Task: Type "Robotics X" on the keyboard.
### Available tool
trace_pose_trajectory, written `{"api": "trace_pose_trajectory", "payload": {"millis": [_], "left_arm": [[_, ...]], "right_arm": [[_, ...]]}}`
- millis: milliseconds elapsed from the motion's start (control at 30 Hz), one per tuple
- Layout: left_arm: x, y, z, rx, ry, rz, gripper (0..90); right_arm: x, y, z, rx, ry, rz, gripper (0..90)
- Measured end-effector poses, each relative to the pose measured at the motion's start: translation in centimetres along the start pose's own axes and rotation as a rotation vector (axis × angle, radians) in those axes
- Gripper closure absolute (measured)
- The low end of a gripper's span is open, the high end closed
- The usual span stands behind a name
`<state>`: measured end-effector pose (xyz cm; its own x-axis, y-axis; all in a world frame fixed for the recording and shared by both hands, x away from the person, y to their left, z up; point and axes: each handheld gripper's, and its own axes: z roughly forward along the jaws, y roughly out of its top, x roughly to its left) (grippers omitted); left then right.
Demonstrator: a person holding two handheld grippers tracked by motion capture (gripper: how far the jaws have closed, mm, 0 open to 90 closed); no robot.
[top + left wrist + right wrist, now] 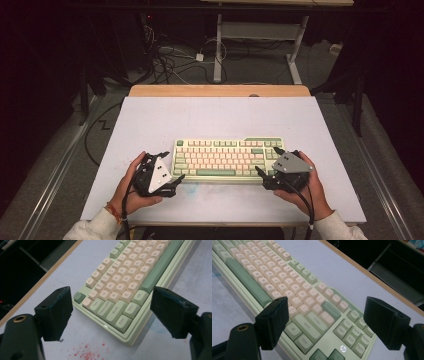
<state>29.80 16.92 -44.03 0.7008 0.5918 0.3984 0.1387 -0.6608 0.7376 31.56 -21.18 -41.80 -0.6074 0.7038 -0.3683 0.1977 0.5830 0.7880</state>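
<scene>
While the keyboard [227, 160] lies flat near the front middle of the pale tabletop [150, 120], the left tongs [176, 181] sit at its left end, jaws spread wide around the corner by the Ctrl key [123, 323], seemingly not touching it. Some red specks [86, 353] mark the tabletop just before that corner. At the keyboard's right end, the right tongs [262, 175] gape equally wide over the arrow cluster, holding nothing.

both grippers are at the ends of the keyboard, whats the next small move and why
Probably ease both inward and close on the ends of the keyboard. The left gripper and right gripper both stand open, each framing a near corner of the keyboard without gripping it, so neither has a hold yet.
</scene>
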Motion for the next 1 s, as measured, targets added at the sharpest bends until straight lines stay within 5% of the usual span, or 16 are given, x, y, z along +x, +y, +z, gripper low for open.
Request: {"api": "trace_pose_trajectory", "payload": {"millis": [600,1000], "left_arm": [[0.4,-2.6,-0.4,0.057,0.004,-0.018,17.0],[0.8,-3.9,-0.9,0.071,0.017,-0.038,16.8]], "right_arm": [[-1.0,-2.0,-1.1,0.017,-0.021,0.022,20.8],[-2.5,-4.3,-2.2,0.040,-0.079,0.062,20.8]]}}
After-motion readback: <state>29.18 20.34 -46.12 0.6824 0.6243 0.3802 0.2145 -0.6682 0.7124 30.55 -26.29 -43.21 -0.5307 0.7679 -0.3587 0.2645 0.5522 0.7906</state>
